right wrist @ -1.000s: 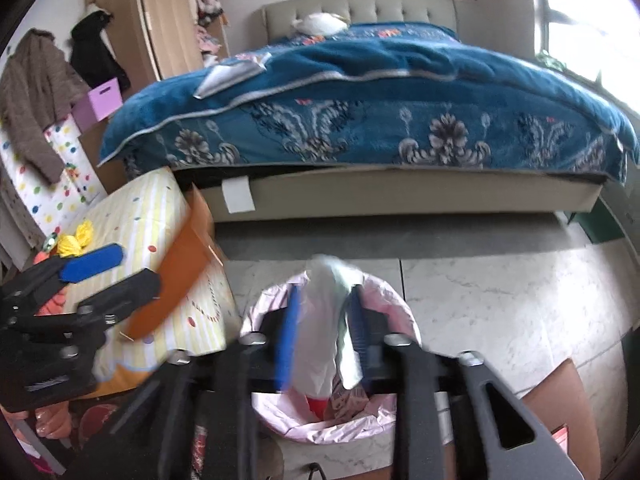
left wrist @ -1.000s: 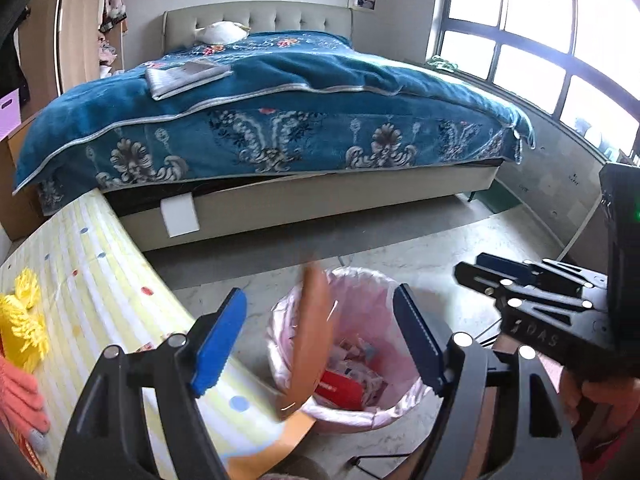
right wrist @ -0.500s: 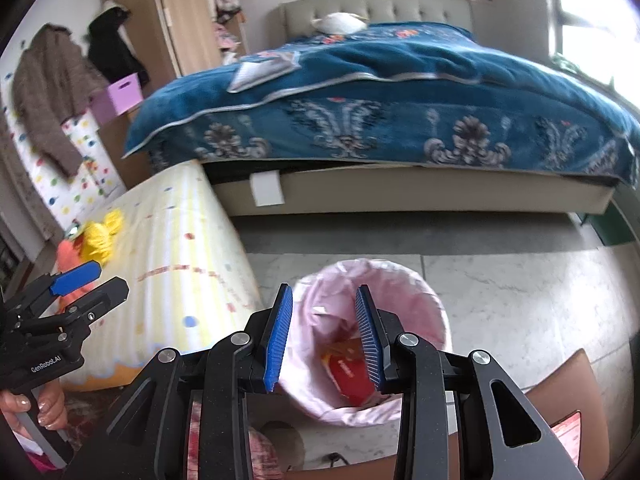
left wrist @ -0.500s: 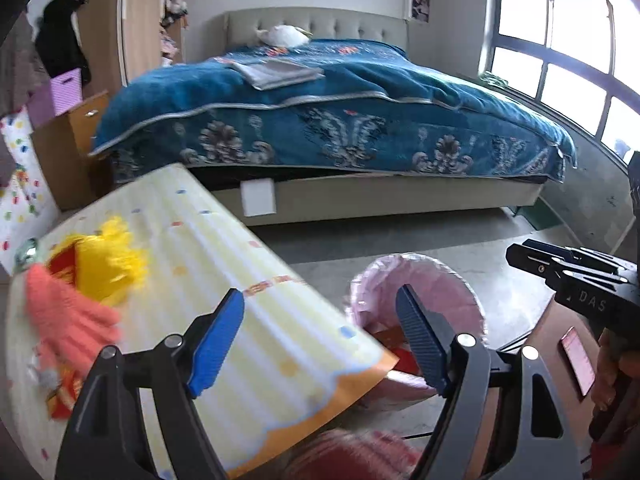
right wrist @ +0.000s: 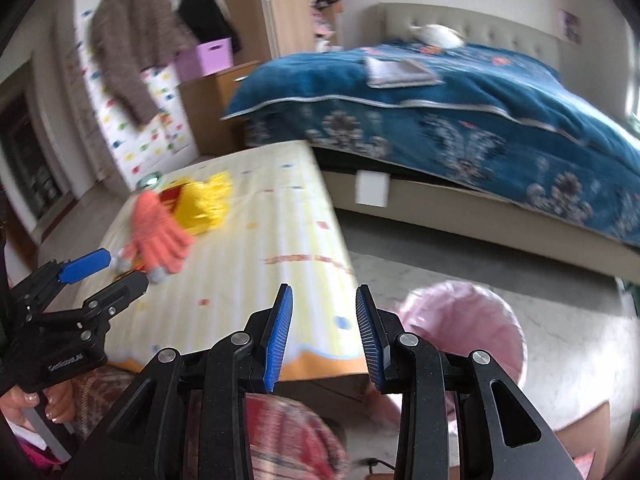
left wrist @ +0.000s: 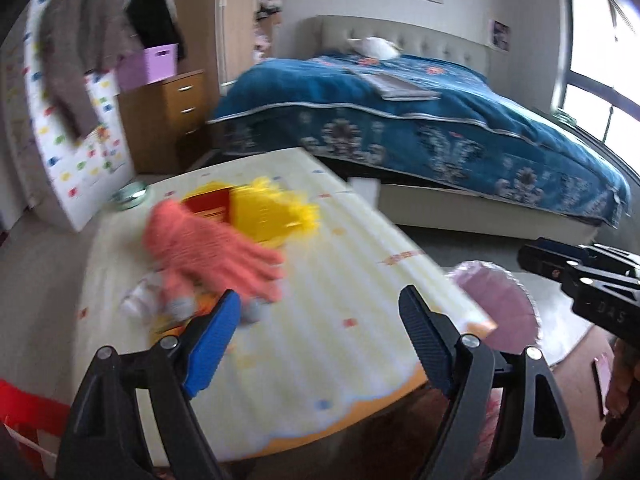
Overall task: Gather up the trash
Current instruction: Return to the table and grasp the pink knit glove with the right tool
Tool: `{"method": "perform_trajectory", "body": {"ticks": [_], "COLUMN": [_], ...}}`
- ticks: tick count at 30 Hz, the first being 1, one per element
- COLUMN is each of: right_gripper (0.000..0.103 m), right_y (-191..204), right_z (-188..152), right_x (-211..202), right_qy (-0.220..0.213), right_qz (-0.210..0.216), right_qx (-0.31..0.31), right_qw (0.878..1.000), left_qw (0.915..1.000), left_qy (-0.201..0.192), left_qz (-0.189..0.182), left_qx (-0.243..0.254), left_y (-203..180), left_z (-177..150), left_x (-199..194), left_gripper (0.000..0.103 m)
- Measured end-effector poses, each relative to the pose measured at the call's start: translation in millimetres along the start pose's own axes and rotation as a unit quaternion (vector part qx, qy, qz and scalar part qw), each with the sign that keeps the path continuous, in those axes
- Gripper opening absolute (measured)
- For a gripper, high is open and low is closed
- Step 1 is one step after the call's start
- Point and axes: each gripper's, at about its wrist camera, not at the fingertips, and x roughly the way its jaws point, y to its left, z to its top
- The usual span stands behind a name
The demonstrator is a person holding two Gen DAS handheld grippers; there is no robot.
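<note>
My two wrist cameras look down-forward over the table (left wrist: 320,300), left nearer it; both share the bed (right wrist: 460,92) and pink bin (right wrist: 472,320).

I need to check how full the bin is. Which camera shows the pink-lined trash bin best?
The right wrist view: the trash bin shows its whole pink rim and part of its inside, though blur hides the contents. In the left wrist view the trash bin is mostly cut off by the table corner and the left claw.
</note>
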Motion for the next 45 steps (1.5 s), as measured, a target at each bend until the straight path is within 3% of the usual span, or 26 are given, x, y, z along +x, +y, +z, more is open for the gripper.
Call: {"method": "perform_trajectory", "body": {"ticks": [3, 7, 17, 25, 35, 36, 38, 39, 40, 45], "right_gripper": [0.035, 0.043, 0.044, 0.044, 0.051, 0.049, 0.035, 0.021, 0.016, 0.013], "right_y": [32.6, 64.0, 137.5, 190.2, 216.9, 216.9, 218.6, 219.0, 217.4, 205.4], "right_z": [8.6, 15.2, 38.5, 57.8, 57.2, 55.7, 51.4, 49.9, 51.1, 60.7], "right_x": [10.5, 23.8, 70.5, 129.4, 182.6, 183.8, 182.0, 177.3, 178.4, 144.4], "right_qy": [0.003, 0.009, 0.026, 0.049, 0.089, 0.09, 0.092, 0.092, 0.092, 0.059], "right_qz": [0.02, 0.042, 0.094, 0.105, 0.092, 0.092, 0.098, 0.102, 0.103, 0.14], "right_qx": [-0.032, -0.05, -0.105, -0.151, -0.189, -0.191, -0.194, -0.193, -0.193, -0.152], "right_qw": [0.999, 0.998, 0.99, 0.982, 0.974, 0.973, 0.972, 0.971, 0.971, 0.977], "left_qw": [0.9993, 0.996, 0.9846, 0.9805, 0.9799, 0.98, 0.9801, 0.9803, 0.9806, 0.9826], "left_qy": [0.001, 0.006, 0.014, 0.027, 0.043, 0.042, 0.042, 0.043, 0.043, 0.043], "left_qz": [0.033, 0.073, 0.139, 0.153, 0.143, 0.143, 0.145, 0.144, 0.142, 0.137], "left_qx": [-0.02, -0.052, -0.105, -0.12, -0.132, -0.132, -0.129, -0.128, -0.128, -0.118], "left_y": [28.8, 71.6, 152.5, 181.8, 188.6, 188.2, 185.1, 184.1, 182.2, 171.6], "left_z": [-6.5, -16.0, -20.9, -14.4, -16.8, -16.8, -16.8, -17.1, -17.8, -18.6], "left_x": [-4.1, -9.3, -10.9, 7.0, 16.8, 15.8, 15.4, 14.6, 12.9, 6.8], "left_gripper": [0.081, 0.082, 0.084, 0.084, 0.084, 0.084, 0.084, 0.084, 0.084, 0.087]}}
